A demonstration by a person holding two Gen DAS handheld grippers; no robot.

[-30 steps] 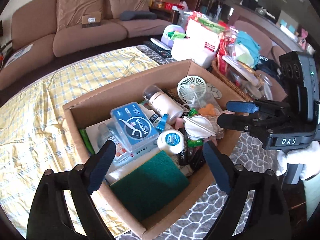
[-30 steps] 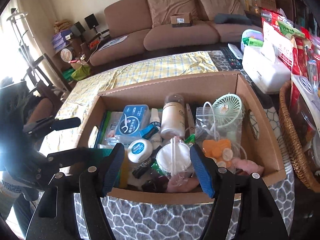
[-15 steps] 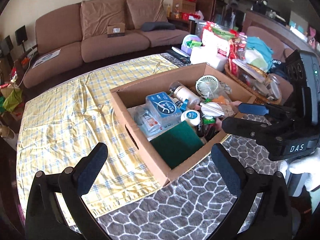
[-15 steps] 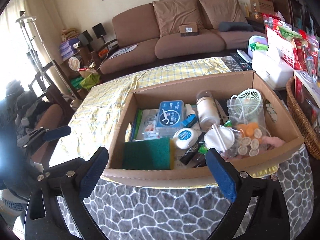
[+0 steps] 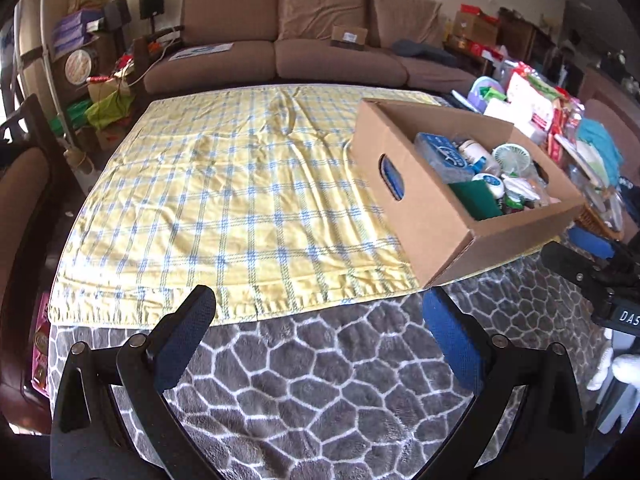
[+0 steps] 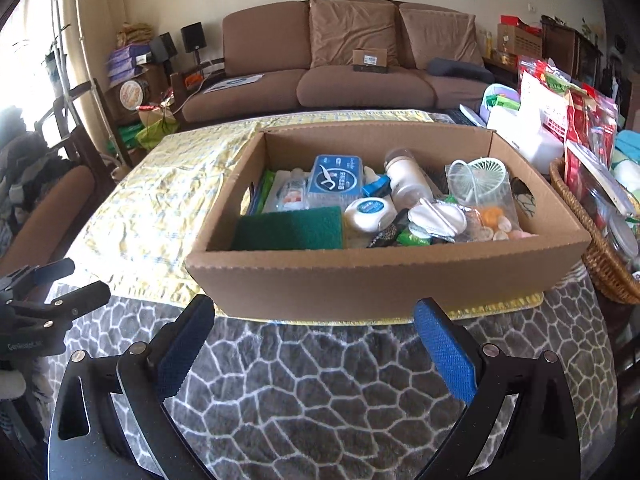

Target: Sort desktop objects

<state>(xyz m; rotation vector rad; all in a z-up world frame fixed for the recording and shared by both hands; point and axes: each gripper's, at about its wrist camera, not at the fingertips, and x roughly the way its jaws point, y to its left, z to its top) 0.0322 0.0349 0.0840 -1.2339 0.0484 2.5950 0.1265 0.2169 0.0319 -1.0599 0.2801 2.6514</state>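
Just ahead of my right hand-held gripper sits the cardboard box, a green scouring pad nearest. Both my right and left hand-held gripper gape wide, holding nothing.

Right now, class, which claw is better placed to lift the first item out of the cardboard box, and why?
Probably the right claw: open, squarely facing the cardboard box. The left claw, also open, faces the yellow checked cloth, with the box off to its side.
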